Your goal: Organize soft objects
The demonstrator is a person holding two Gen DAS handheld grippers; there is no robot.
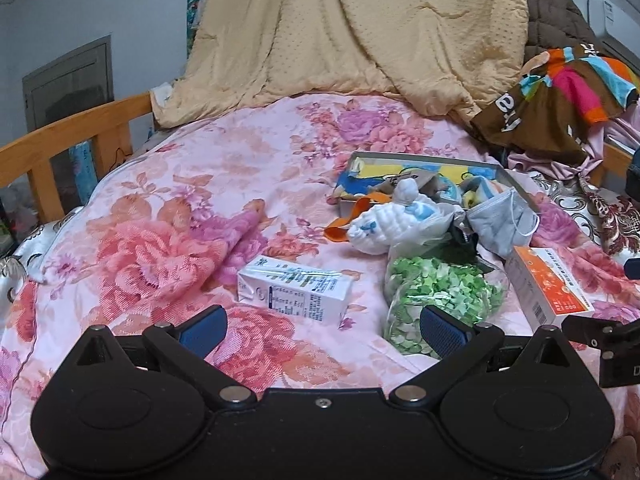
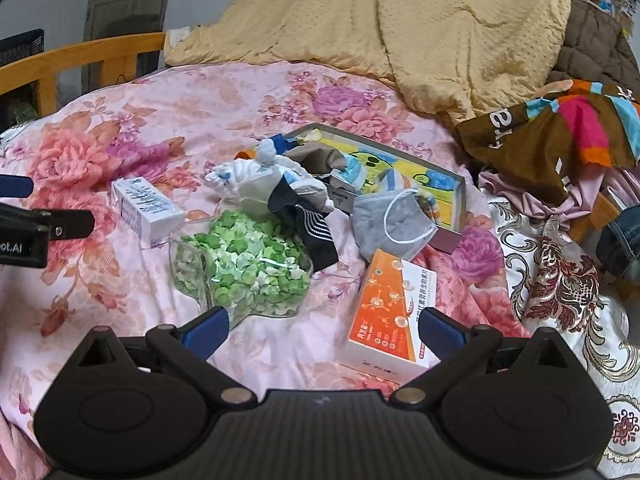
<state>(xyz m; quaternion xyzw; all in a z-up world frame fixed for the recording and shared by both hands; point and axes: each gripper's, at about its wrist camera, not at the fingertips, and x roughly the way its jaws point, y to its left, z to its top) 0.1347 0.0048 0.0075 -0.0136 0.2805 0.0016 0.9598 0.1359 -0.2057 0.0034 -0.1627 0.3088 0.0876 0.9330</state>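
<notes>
little has been sorted: socks (image 2: 280,184) and a grey mask (image 2: 390,222) lie beside the open box (image 2: 456,200). both the left gripper (image 1: 322,330) and right gripper (image 2: 324,334) are held spread wide, empty.

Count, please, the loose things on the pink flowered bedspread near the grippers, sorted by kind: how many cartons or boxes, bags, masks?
Closed cardboard boxes: 2, the white carton and the orange and white box
Open shallow box: 1, the grey-rimmed box
Clear bags: 1, the bag of green paper stars
Face masks: 1, the grey mask
Total: 5
The heaped socks cannot be counted.
</notes>
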